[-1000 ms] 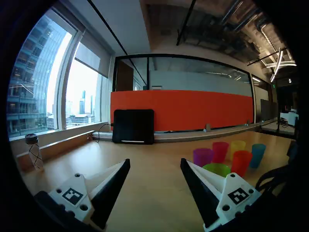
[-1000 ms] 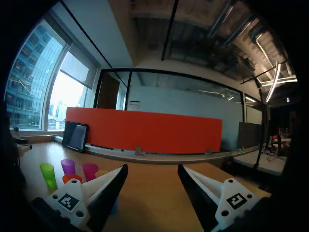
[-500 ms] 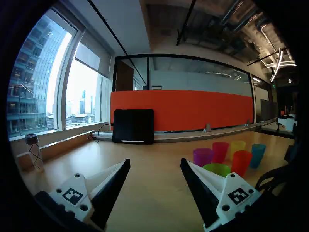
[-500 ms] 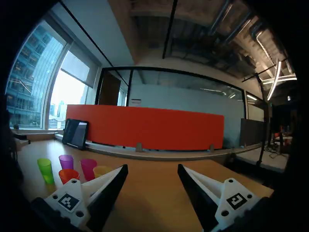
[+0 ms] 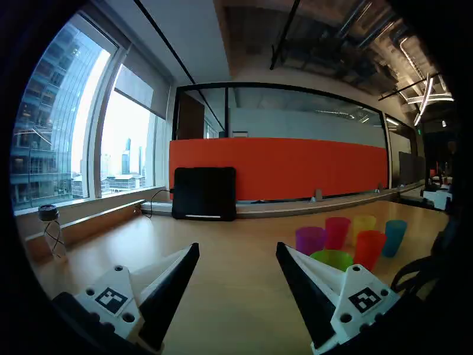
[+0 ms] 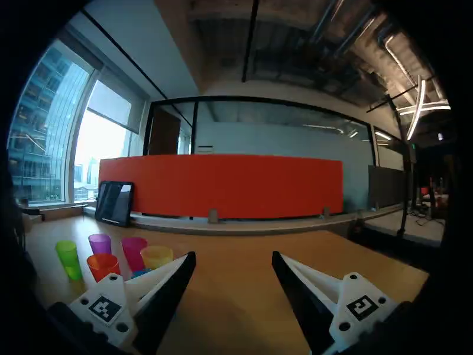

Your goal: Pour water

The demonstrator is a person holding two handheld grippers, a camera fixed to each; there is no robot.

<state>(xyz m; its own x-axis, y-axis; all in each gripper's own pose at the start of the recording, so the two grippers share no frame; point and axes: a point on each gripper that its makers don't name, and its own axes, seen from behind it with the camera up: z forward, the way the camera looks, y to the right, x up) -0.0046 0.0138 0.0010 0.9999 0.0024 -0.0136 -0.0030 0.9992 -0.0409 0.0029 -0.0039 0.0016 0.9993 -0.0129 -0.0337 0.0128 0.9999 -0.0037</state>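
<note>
Several coloured plastic cups stand in a cluster on the wooden table: purple (image 5: 310, 239), magenta (image 5: 337, 231), yellow (image 5: 363, 225), blue (image 5: 394, 237), orange (image 5: 369, 248) and green (image 5: 332, 258). My left gripper (image 5: 236, 248) hovers open over the table, left of the cluster, with nothing between its fingers. A small bottle with a dark cap (image 5: 52, 231) stands on the window ledge at far left. In the right gripper view the green cup (image 6: 69, 259), purple cup (image 6: 100, 243), magenta cup (image 6: 134, 251) and orange cup (image 6: 103, 265) sit left of my open, empty right gripper (image 6: 232, 257).
A black tablet (image 5: 204, 193) leans against the orange partition (image 5: 278, 168) at the table's back edge. Large windows (image 5: 53, 142) run along the left. The wooden table (image 6: 248, 290) stretches ahead of the right gripper, with another desk (image 6: 402, 222) beyond its right edge.
The right gripper's view has swung towards the cups, which now sit closer to its left finger and higher in view. The left gripper has stayed still.
</note>
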